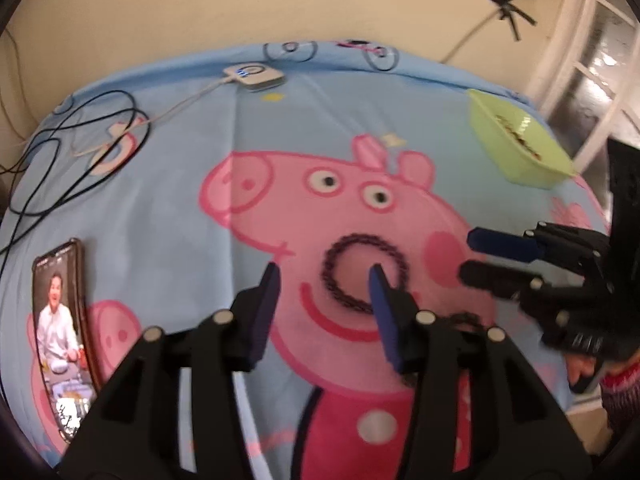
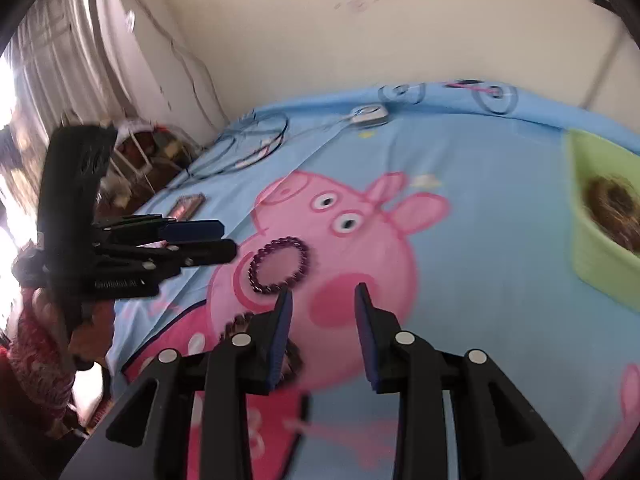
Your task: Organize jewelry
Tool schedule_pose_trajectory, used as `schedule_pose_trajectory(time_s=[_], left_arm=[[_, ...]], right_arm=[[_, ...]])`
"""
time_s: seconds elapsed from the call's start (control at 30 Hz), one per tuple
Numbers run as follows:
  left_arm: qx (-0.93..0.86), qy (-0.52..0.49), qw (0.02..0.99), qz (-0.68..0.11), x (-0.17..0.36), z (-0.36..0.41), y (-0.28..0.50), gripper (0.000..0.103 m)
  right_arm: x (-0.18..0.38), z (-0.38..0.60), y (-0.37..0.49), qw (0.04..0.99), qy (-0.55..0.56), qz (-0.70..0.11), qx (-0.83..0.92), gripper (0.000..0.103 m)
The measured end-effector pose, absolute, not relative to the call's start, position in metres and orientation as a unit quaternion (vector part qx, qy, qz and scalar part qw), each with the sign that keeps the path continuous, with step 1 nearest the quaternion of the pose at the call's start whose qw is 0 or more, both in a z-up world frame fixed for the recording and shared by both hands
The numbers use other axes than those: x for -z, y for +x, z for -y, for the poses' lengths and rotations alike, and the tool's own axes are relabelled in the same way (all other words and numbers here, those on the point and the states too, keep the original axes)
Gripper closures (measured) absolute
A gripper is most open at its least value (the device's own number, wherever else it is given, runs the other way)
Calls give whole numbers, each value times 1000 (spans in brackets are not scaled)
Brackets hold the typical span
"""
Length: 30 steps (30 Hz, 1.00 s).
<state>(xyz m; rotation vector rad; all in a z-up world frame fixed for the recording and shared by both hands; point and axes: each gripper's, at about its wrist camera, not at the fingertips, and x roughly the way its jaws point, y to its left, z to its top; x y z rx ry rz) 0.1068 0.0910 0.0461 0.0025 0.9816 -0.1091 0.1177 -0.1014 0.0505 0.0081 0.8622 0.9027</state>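
left wrist view: the left claw (image 1: pixel 325 270) points down at a blue sheet (image 1: pixel 168 216) printed with a pink cartoon pig.
Left claw state: pads apart, with nothing between them; in the picture its right fingertip overlaps the inside of a ring, and whether it touches cannot be told.
Purple bracelet: a beaded ring (image 1: pixel 362 238) lying flat on the pig's face, just below the eyes.
Second bracelet: a dark beaded piece (image 1: pixel 466 318) on the sheet nearer the camera, mostly hidden behind the claw's right finger.
Right claw: it comes in from the right edge (image 1: pixel 468 256), close beside the purple bracelet and apart from it, with a narrow gap between its pads.
Green tray: it sits at the far right of the sheet (image 1: pixel 520 160), well apart from both bracelets, with brownish jewelry (image 1: pixel 516 132) inside, too blurred to name.
Phone: it lies on the left of the sheet (image 1: pixel 60 320) with its screen lit.
Far edge: a white charger puck (image 1: pixel 254 76) and loops of black cable (image 1: pixel 80 120).
Right wrist view: the right claw (image 2: pixel 324 292) has its pads apart and bare over the pig's cheek; the purple bracelet (image 2: pixel 253 270) lies just ahead to the left, and the dark bracelet (image 2: pixel 240 320) is half covered by its left finger.
Also there: the left claw (image 2: pixel 229 239) on the left, the tray (image 2: pixel 592 248) on the right, and a red patterned sleeve (image 2: pixel 32 340).
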Motion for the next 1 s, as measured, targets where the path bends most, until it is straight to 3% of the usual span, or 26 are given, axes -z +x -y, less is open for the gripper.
schedule_pose_trajectory(time_s=[0.17, 0.33, 0.7, 1.0], left_arm=[[28, 37, 878, -476, -25, -84, 117, 61], [44, 48, 889, -454, -24, -70, 107, 96], [93, 41, 894, -437, -23, -46, 101, 96], [133, 44, 887, -440, -19, -2, 107, 96]], right_arm=[[-44, 63, 129, 806, -25, -422, -415, 96], [-35, 44, 129, 804, -79, -421, -412, 103], [-36, 65, 112, 829, -114, -390, -385, 103], [-33, 136, 113, 848, -18, -409, -336, 103]])
